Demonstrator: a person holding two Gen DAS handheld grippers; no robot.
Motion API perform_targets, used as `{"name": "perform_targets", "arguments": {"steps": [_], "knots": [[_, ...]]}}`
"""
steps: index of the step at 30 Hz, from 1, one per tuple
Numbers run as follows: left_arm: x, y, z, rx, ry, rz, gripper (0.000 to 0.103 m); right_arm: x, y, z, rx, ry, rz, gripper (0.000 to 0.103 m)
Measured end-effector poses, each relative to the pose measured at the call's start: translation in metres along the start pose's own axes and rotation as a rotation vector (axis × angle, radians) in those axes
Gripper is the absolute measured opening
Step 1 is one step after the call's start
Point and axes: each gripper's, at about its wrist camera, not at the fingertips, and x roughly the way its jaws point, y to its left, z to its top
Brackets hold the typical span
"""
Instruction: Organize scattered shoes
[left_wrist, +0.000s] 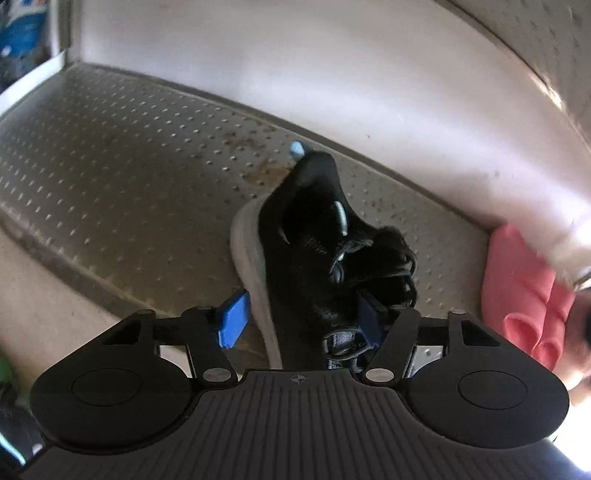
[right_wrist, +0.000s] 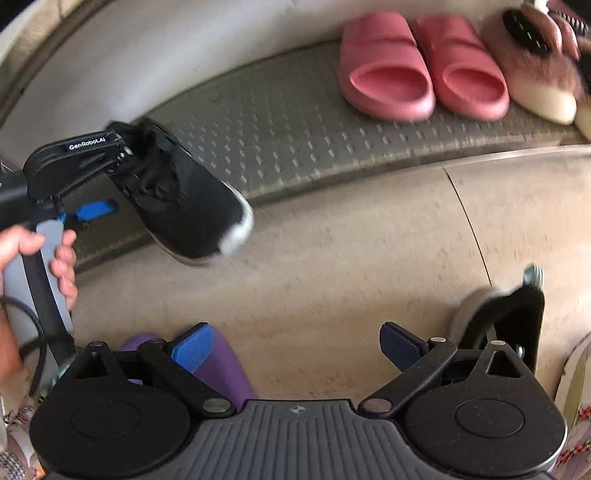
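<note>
Holding the black sneaker (right_wrist: 184, 199) in your left gripper (left_wrist: 299, 321), you have it clenched at the collar, toe hanging over the front edge of the grey mat (right_wrist: 295, 122). Your hand (right_wrist: 55, 258) wraps the grey handle at the left. Further right on the mat, two pink slides (right_wrist: 421, 66) sit side by side against the wall, a fuzzy pointed shoe (right_wrist: 535, 81) just beside them. Your right gripper (right_wrist: 295, 350) hangs released over the beige floor (right_wrist: 351, 258), a purple shoe (right_wrist: 221, 365) under its left finger, a second black sneaker (right_wrist: 517, 314) at its right.
</note>
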Motion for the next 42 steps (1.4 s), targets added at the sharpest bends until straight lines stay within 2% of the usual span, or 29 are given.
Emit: {"name": "perform_targets", "arguments": {"steps": [2, 6, 7, 11, 15, 17, 18, 19, 21, 24, 25, 28, 30, 33, 35, 40, 41, 42], "knots": [[-0.005, -0.003, -0.001, 0.022, 0.027, -0.003, 0.038, -0.001, -0.007, -0.003, 0.009, 0.002, -0.035, 0.097], [-0.022, -0.012, -0.01, 0.09, 0.121, -0.088, 0.016, -0.016, -0.033, -0.002, 0.077, -0.03, -0.109, 0.097], [-0.027, -0.014, -0.015, 0.095, 0.143, -0.107, 0.015, -0.02, -0.037, -0.002, 0.088, -0.036, -0.118, 0.097], [-0.052, -0.028, -0.057, 0.073, 0.261, -0.174, 0.015, -0.042, -0.054, -0.006, 0.122, -0.066, -0.155, 0.097], [-0.056, -0.035, -0.108, -0.004, 0.438, -0.157, 0.017, -0.064, -0.064, -0.013, 0.145, -0.075, -0.17, 0.097], [-0.053, -0.031, -0.13, -0.101, 0.557, -0.125, 0.028, -0.071, -0.066, -0.015, 0.146, -0.066, -0.169, 0.098], [-0.054, -0.031, -0.138, -0.113, 0.592, -0.114, 0.04, -0.074, -0.066, -0.016, 0.146, -0.063, -0.169, 0.098], [-0.065, -0.04, -0.144, 0.005, 0.592, -0.092, 0.055, -0.075, -0.068, -0.016, 0.149, -0.064, -0.172, 0.098], [-0.088, -0.056, -0.149, 0.234, 0.566, -0.071, 0.071, -0.081, -0.074, -0.02, 0.17, -0.073, -0.2, 0.098], [-0.113, -0.058, -0.151, 0.392, 0.543, -0.072, 0.073, -0.083, -0.084, -0.023, 0.206, -0.075, -0.235, 0.098], [-0.12, -0.054, -0.15, 0.409, 0.544, -0.077, 0.073, -0.082, -0.087, -0.025, 0.219, -0.072, -0.236, 0.098], [-0.124, -0.038, -0.145, 0.384, 0.536, -0.071, 0.073, -0.074, -0.087, -0.028, 0.217, -0.065, -0.204, 0.086], [-0.125, -0.022, -0.138, 0.34, 0.519, -0.055, 0.073, -0.068, -0.079, -0.029, 0.19, -0.071, -0.146, 0.083], [-0.126, -0.006, -0.133, 0.3, 0.502, -0.033, 0.073, -0.047, -0.046, -0.023, 0.064, -0.072, -0.054, 0.083], [-0.126, 0.002, -0.127, 0.283, 0.489, -0.023, 0.073, -0.033, -0.028, -0.016, -0.008, -0.081, -0.052, 0.091], [-0.123, 0.022, -0.117, 0.248, 0.473, -0.02, 0.073, 0.014, -0.014, 0.009, 0.054, -0.078, -0.042, 0.092], [-0.123, 0.026, -0.116, 0.241, 0.472, -0.022, 0.073, 0.021, -0.013, 0.008, 0.062, -0.056, -0.053, 0.093], [-0.122, 0.03, -0.115, 0.234, 0.471, -0.024, 0.073, 0.038, -0.013, 0.006, 0.086, 0.003, -0.081, 0.094]]}}
